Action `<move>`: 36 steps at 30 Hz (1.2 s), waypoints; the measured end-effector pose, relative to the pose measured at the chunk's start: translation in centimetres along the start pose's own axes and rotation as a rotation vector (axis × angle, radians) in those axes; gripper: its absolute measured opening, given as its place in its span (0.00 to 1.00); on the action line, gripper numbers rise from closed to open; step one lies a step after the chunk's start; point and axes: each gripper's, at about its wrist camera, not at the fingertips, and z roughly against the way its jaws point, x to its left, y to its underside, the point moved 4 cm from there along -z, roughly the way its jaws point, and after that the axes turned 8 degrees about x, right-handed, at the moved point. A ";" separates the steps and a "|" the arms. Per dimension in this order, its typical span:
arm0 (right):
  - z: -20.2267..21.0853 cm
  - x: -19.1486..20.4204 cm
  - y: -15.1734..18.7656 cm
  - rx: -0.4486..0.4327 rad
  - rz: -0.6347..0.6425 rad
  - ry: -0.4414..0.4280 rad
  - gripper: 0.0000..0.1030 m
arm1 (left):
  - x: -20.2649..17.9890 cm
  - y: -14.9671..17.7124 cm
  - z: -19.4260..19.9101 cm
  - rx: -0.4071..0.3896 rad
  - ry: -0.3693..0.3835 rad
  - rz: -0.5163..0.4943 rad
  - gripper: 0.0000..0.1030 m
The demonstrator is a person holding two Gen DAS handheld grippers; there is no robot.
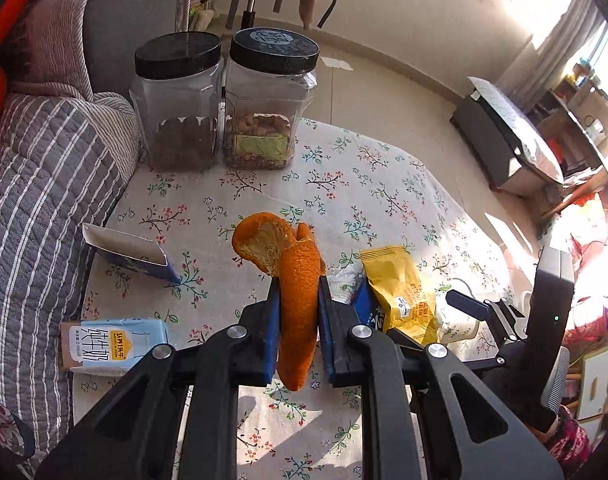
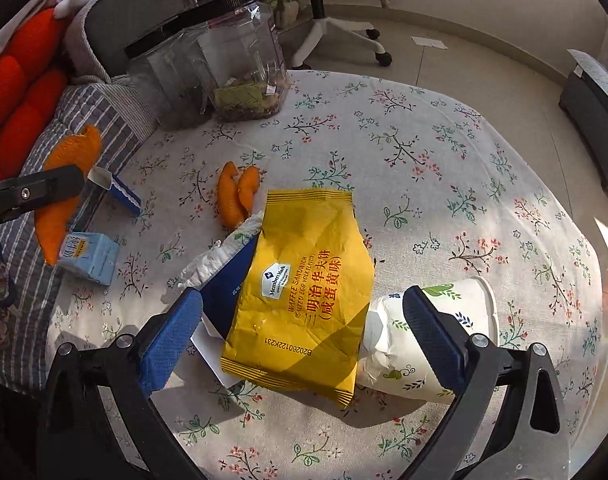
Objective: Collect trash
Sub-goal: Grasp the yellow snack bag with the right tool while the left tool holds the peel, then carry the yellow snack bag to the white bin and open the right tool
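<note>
Here the left claw (image 1: 299, 308) pinches a limp, light orange peel (image 1: 292, 276) above the worktop (image 1: 384, 184), while the right claw (image 2: 304, 320) gapes around the crinkly yellow wrapper (image 2: 304, 288), best gripped by its edge.

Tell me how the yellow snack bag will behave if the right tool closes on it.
The yellow snack bag looks creased and flat, so it is probably light and will crumple. Its glossy film may slip. It overlaps the paper cup, which may shift.
</note>
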 end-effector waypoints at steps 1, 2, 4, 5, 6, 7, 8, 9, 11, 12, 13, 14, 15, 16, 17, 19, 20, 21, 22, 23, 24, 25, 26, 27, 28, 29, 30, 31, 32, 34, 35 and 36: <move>-0.3 0.1 0.0 0.006 0.004 -0.004 0.93 | 0.1 0.1 -0.3 0.003 0.002 0.002 0.17; -0.6 0.1 0.0 0.011 0.006 -0.015 0.93 | 0.1 0.1 -0.5 0.006 0.006 0.004 0.17; -0.8 0.1 0.0 0.002 0.009 -0.017 0.89 | 0.0 0.2 -0.8 0.012 0.017 0.007 0.17; -0.9 0.1 0.0 0.007 0.010 -0.022 0.77 | 0.0 0.2 -1.0 0.014 0.017 0.007 0.17; -1.0 -0.1 -0.1 0.020 0.006 -0.035 0.63 | -0.1 0.2 -1.1 0.016 0.014 0.005 0.17; -1.1 -0.3 -0.1 0.028 -0.006 -0.056 0.59 | -0.1 0.3 -1.2 0.017 0.011 0.004 0.17; -1.0 -0.5 -0.1 0.023 -0.021 -0.069 0.53 | -0.2 0.3 -1.2 0.017 0.009 0.004 0.17; -0.9 -0.7 -0.2 0.018 -0.035 -0.073 0.47 | -0.1 0.3 -1.3 0.019 0.008 0.005 0.17; -0.5 -1.0 -0.3 0.007 -0.059 -0.091 0.43 | 0.0 0.4 -1.3 0.019 0.005 0.009 0.17; -0.3 -1.2 -0.3 0.000 -0.070 -0.101 0.42 | 0.0 0.4 -1.3 0.019 0.003 0.010 0.17; 0.1 -1.3 -0.4 -0.013 -0.079 -0.107 0.41 | 0.1 0.4 -1.4 0.018 0.001 0.012 0.17; 0.5 -1.4 -0.5 -0.026 -0.083 -0.111 0.40 | 0.2 0.4 -1.4 0.017 0.000 0.013 0.17; 1.0 -1.4 -0.6 -0.043 -0.085 -0.116 0.40 | 0.2 0.3 -1.4 0.015 -0.001 0.014 0.17; 1.5 -1.4 -0.8 -0.061 -0.087 -0.121 0.40 | 0.3 0.3 -1.3 0.013 -0.002 0.015 0.17; 1.9 -1.3 -0.9 -0.079 -0.088 -0.126 0.39 | 0.3 0.3 -1.3 0.010 -0.004 0.017 0.17; 2.9 -1.2 -1.1 -0.110 -0.089 -0.142 0.39 | 0.3 0.2 -1.2 0.004 -0.003 0.019 0.17; 3.3 -1.2 -1.2 -0.125 -0.090 -0.150 0.39 | 0.3 0.2 -1.2 0.000 -0.001 0.020 0.17; 3.9 -1.2 -1.3 -0.142 -0.090 -0.155 0.39 | 0.2 0.2 -1.1 -0.005 0.001 0.021 0.17; 4.4 -1.1 -1.4 -0.157 -0.089 -0.160 0.39 | 0.2 0.2 -1.1 -0.011 0.003 0.022 0.17; 4.9 -1.1 -1.5 -0.172 -0.088 -0.167 0.39 | 0.1 0.1 -1.0 -0.017 0.004 0.022 0.17; 5.4 -1.1 -1.6 -0.186 -0.090 -0.170 0.39 | 0.0 0.1 -0.9 -0.023 0.006 0.022 0.17; 5.8 -1.1 -1.7 -0.200 -0.091 -0.170 0.39 | -0.1 0.1 -0.8 -0.029 0.007 0.023 0.17; 6.1 -1.1 -1.7 -0.212 -0.089 -0.167 0.39 | -0.2 0.1 -0.7 -0.034 0.008 0.023 0.17; 6.5 -1.2 -1.7 -0.224 -0.088 -0.165 0.39 | -0.4 0.1 -0.7 -0.039 0.008 0.022 0.17; 6.8 -1.2 -1.8 -0.233 -0.089 -0.167 0.39 | -0.6 0.1 -0.6 -0.045 0.008 0.021 0.17; 7.1 -1.2 -1.8 -0.242 -0.091 -0.168 0.39 | -0.7 0.1 -0.6 -0.050 0.010 0.018 0.17; 7.4 -1.2 -1.9 -0.252 -0.093 -0.163 0.39 | -0.9 0.1 -0.5 -0.056 0.011 0.015 0.17; 7.7 -1.3 -1.9 -0.260 -0.095 -0.164 0.39 | -1.1 0.0 -0.4 -0.062 0.012 0.011 0.17; 7.9 -1.3 -1.9 -0.264 -0.097 -0.174 0.39 | -1.3 0.0 -0.4 -0.069 0.012 0.007 0.17; 8.6 -1.6 -1.8 -0.276 -0.111 -0.187 0.39 | -1.7 -0.1 -0.2 -0.084 0.015 0.001 0.17; 8.9 -1.8 -1.7 -0.286 -0.115 -0.184 0.39 | -2.0 -0.1 0.0 -0.093 0.017 -0.001 0.17; 9.3 -2.0 -1.6 -0.297 -0.118 -0.180 0.39 | -2.2 -0.2 0.1 -0.102 0.017 -0.004 0.17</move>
